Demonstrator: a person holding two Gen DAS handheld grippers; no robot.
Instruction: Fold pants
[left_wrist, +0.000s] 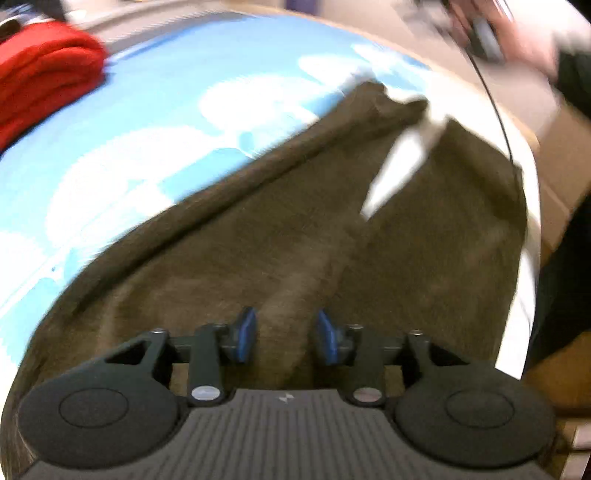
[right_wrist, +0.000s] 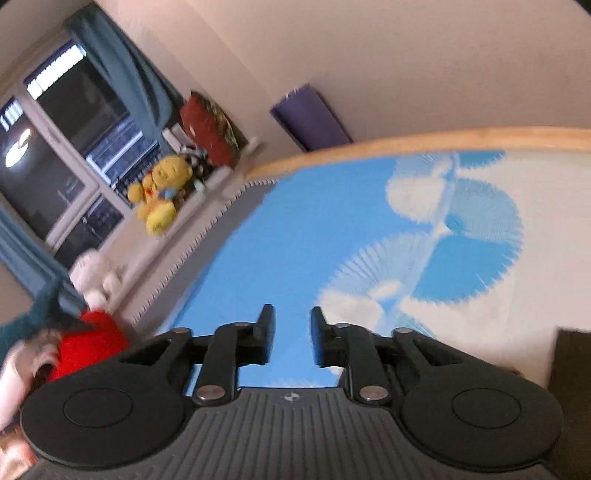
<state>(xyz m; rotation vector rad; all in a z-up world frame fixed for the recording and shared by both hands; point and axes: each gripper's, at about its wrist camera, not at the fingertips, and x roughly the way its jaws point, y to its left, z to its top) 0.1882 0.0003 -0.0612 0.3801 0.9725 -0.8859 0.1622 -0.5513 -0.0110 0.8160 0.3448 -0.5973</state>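
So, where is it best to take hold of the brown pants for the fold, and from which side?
Probably at the far corner of the brown pants, where the cloth narrows to the split. The left gripper, open above the near cloth, could reach forward along the raised middle ridge. That corner lies loose on the blue and white sheet, so a low pinch from above should catch it.

Olive-brown pants (left_wrist: 288, 236), blue-and-white bedsheet (left_wrist: 155, 110)

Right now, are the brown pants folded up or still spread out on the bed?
Spread out, not yet folded: the pants lie open across the blue-and-white bed cover, both legs showing with a gap between them.
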